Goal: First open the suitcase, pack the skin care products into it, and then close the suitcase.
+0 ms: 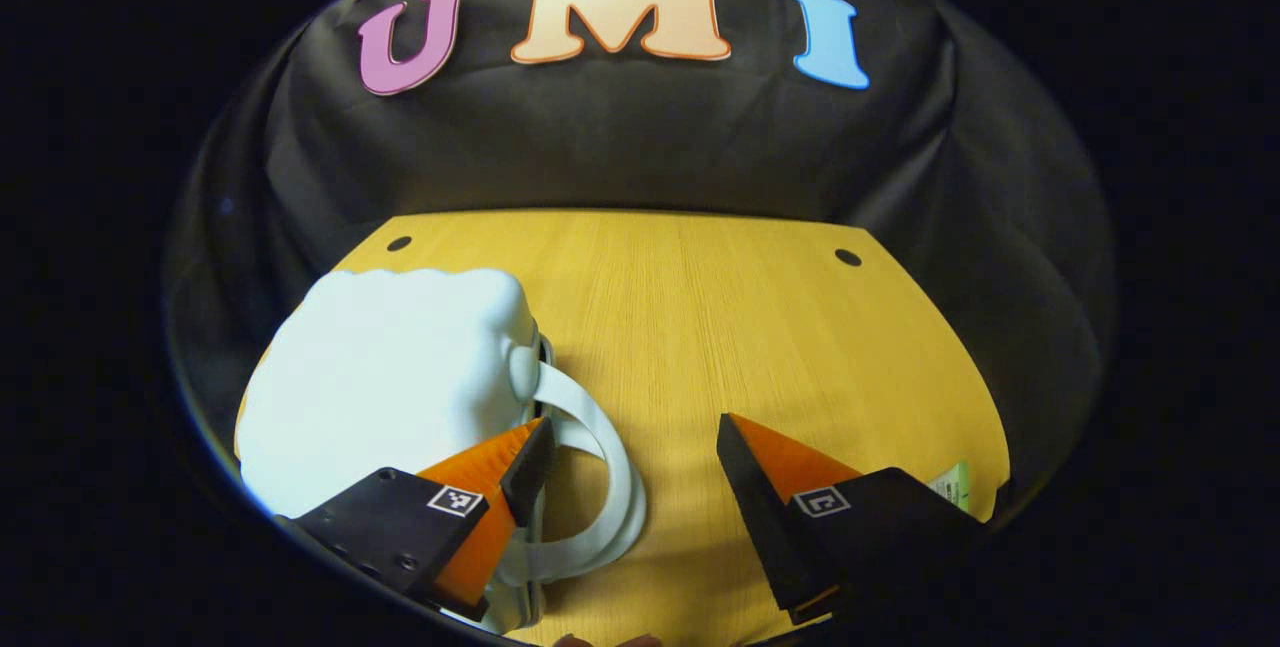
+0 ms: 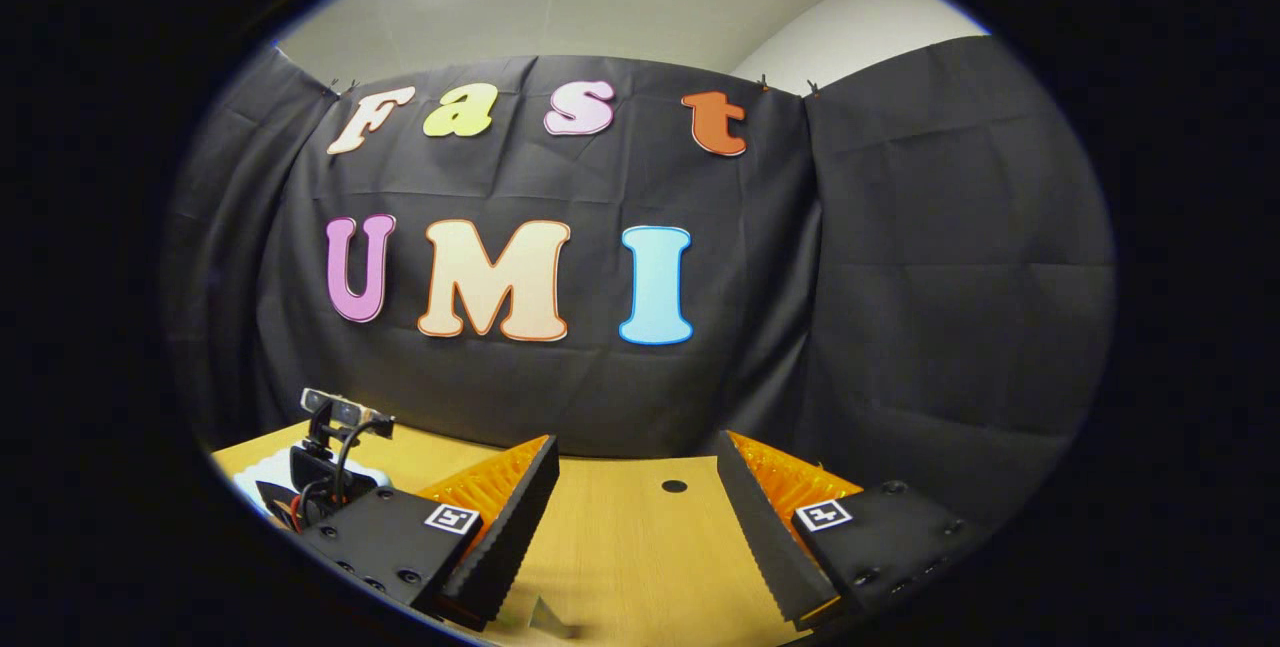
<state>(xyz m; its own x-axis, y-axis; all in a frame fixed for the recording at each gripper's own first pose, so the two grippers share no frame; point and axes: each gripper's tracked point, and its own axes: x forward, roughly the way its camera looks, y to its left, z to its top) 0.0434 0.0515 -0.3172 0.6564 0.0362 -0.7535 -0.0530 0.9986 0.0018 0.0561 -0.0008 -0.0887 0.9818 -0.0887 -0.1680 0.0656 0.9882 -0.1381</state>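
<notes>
In the left gripper view we look down on a wooden table (image 1: 700, 327). The white suitcase (image 1: 390, 387) lies closed at about eight o'clock, its strap handle (image 1: 610, 467) curving toward the centre. Our left gripper (image 1: 632, 462) has its fingers set wide apart; the finger at seven o'clock overlaps the handle, but we cannot tell if it touches. A small pale green-edged item (image 1: 952, 483) peeks out past the other finger at four o'clock; we cannot tell what it is.

In the right gripper view our right gripper (image 2: 637, 477) stands spread apart above the table (image 2: 620, 537), holding nothing. At eight o'clock we see the other gripper's camera rig (image 2: 335, 457), with a sliver of the suitcase (image 2: 262, 472) beside it.
</notes>
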